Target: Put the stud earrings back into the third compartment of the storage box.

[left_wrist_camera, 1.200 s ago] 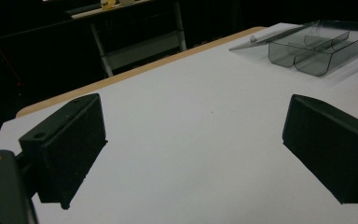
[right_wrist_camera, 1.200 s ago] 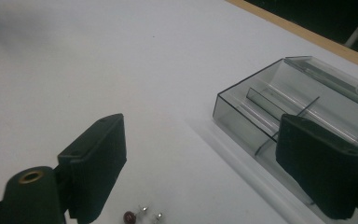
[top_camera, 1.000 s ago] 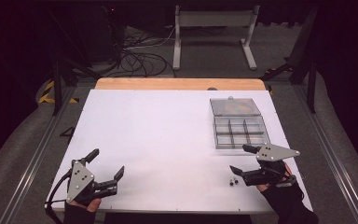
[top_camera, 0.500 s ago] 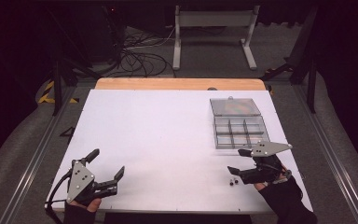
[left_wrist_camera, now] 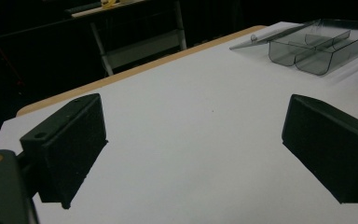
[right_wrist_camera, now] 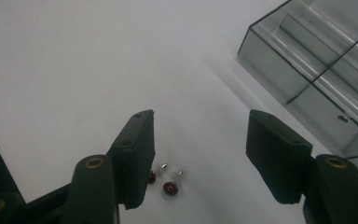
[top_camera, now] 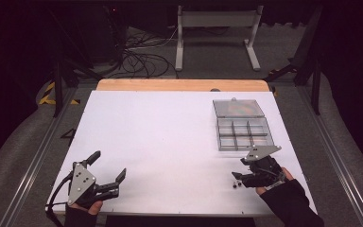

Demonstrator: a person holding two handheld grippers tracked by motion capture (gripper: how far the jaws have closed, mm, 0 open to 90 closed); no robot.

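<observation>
The right tongs [right_wrist_camera: 200, 161] stand released over two small red-headed studs [right_wrist_camera: 170, 185] lying on the white table [top_camera: 170, 142] between the jaws, one stud just beside the left jaw; the jaws have just been closing. The left tongs [top_camera: 108, 165] stand released and empty near the table's front left corner. One clear compartment box [top_camera: 243, 135] with its lid open lies just beyond the right tongs, which sit slightly lower toward the studs than a second ago.

Two small dark-red studs [right_wrist_camera: 166, 183] with silvery pins, side by side on the white table near its front edge
</observation>
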